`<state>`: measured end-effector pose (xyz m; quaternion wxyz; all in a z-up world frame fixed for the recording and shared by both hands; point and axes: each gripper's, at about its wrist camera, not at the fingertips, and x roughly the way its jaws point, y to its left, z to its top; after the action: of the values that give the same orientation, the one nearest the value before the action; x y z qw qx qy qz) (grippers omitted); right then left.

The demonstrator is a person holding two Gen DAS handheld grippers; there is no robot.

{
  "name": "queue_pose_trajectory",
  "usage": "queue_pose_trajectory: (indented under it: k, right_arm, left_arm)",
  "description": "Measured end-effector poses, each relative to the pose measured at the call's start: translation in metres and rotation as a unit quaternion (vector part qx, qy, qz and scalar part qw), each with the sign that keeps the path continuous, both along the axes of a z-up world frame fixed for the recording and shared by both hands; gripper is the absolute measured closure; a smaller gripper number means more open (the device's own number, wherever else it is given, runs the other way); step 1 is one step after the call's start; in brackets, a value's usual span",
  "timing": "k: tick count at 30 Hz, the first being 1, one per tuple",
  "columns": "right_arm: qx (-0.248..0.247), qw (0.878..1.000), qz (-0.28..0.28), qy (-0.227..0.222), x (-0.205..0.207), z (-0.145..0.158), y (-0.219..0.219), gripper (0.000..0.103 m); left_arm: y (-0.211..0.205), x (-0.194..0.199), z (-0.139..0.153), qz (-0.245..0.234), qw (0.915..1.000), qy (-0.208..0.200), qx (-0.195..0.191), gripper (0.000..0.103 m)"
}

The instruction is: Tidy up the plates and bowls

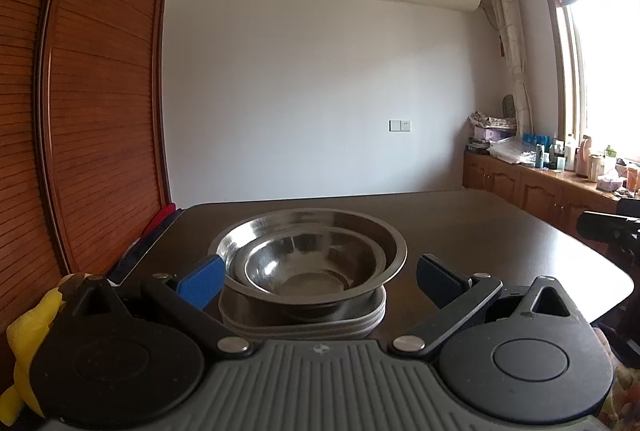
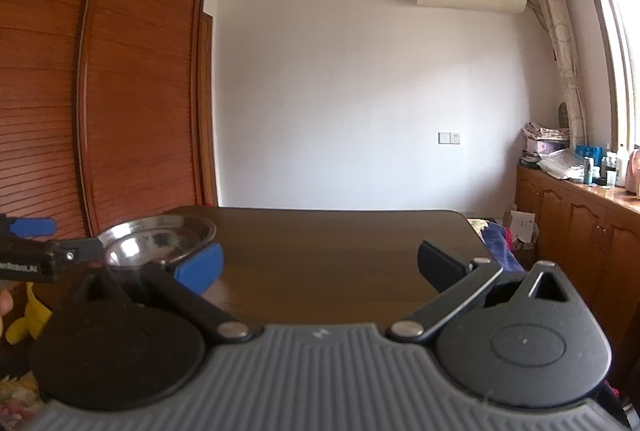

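Left wrist view: the left gripper (image 1: 320, 277) is seen with its jaws spread wide and released, nothing held between them. Directly ahead of the jaws, centred between the two fingers, a small steel bowl (image 1: 310, 269) is nested inside a large steel bowl (image 1: 390, 247), and both are set on a stack of plates (image 1: 304, 321) on the dark desk (image 1: 500, 231). The blue pad (image 1: 202, 281) is seen just beside the large bowl's rim; contact cannot be told.

Right wrist view: the right gripper (image 2: 320, 269) is likewise released, jaws wide apart over bare desk (image 2: 320, 251). Beyond its left jaw the large steel bowl (image 2: 160, 241) is seen, partly hidden, with the left gripper (image 2: 32, 249) beside it.
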<state>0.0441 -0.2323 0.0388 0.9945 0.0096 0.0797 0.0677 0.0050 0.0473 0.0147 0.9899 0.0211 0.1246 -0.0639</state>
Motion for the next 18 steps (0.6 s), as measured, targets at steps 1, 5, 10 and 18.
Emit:
queue_pose_trajectory:
  k: [1,5,10,18]
  right_arm:
    - [-0.001,1.000,-0.002,0.002,0.000,-0.002,0.000,0.000]
    - [-0.001,1.000,-0.011,0.010,0.002,-0.008,-0.002,0.000]
    - [0.003,1.000,-0.017,0.018,0.003,-0.013,-0.004,0.000]
    - [-0.003,1.000,-0.019,0.016,0.002,-0.011,-0.004,0.000]
  left_arm:
    - [0.000,0.000,-0.001,0.000,1.0000,0.001,0.003,0.000]
    - [0.000,0.001,-0.005,-0.002,1.0000,0.008,0.004,0.000]
    - [0.000,0.002,-0.007,-0.001,0.9999,0.011,0.006,0.000]
    - [-0.001,0.002,-0.008,0.001,0.9999,0.009,0.008,0.000]
